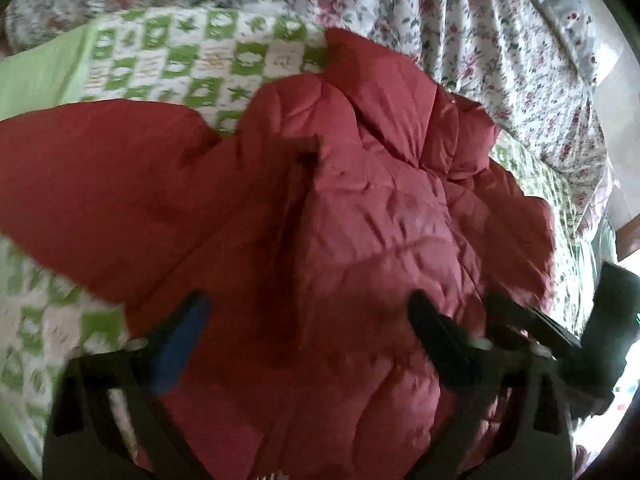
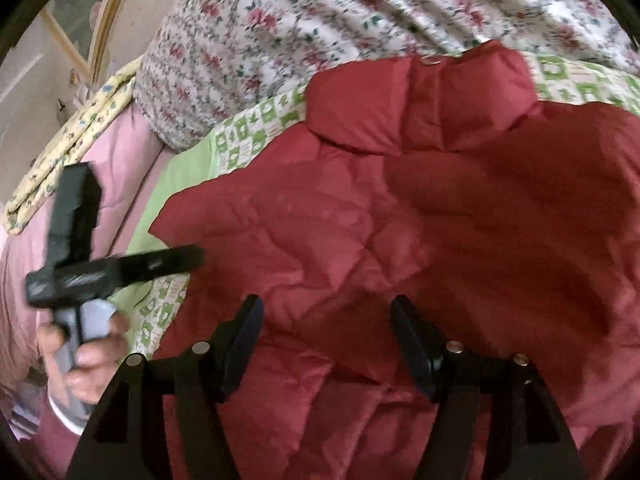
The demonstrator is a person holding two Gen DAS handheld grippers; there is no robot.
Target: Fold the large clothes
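We look down on a red padded jacket (image 1: 360, 220) spread over a green-and-white patterned quilt (image 1: 192, 60). From the left wrist view the jacket fills the centre of the frame. One sleeve (image 1: 92, 184) runs out toward nine o'clock, and the collar (image 1: 384, 92) lies bunched near one o'clock. A floral sheet (image 1: 500, 40) covers the bed from twelve round to three o'clock.

Our left gripper (image 1: 308, 320) sits at six o'clock over the jacket body. Its jaws stand apart, the blue-faced finger (image 1: 180, 344) on one side. We see no fold of cloth caught between the pads. The picture is smeared, so we cannot tell whether the tips touch the fabric.

From the right wrist view the collar (image 2: 424, 100) stands at twelve o'clock, with a snap fastener (image 2: 430, 62) on it. The jacket body (image 2: 400, 240) spreads across the middle and off toward three o'clock. Our right gripper (image 2: 326, 340) is at six o'clock with its jaws apart. Red fabric lies beneath and between the fingers, and the pads are not pressed on it.

At nine o'clock in this view we see the other gripper (image 2: 116, 268) from the side, beside the jacket's edge. A hand (image 2: 88, 356) holds its grey handle at eight o'clock. Behind it lies pink bedding (image 2: 120, 168), with a yellow printed cloth (image 2: 76, 136) at ten o'clock. A floral pillow (image 2: 240, 60) is at eleven.
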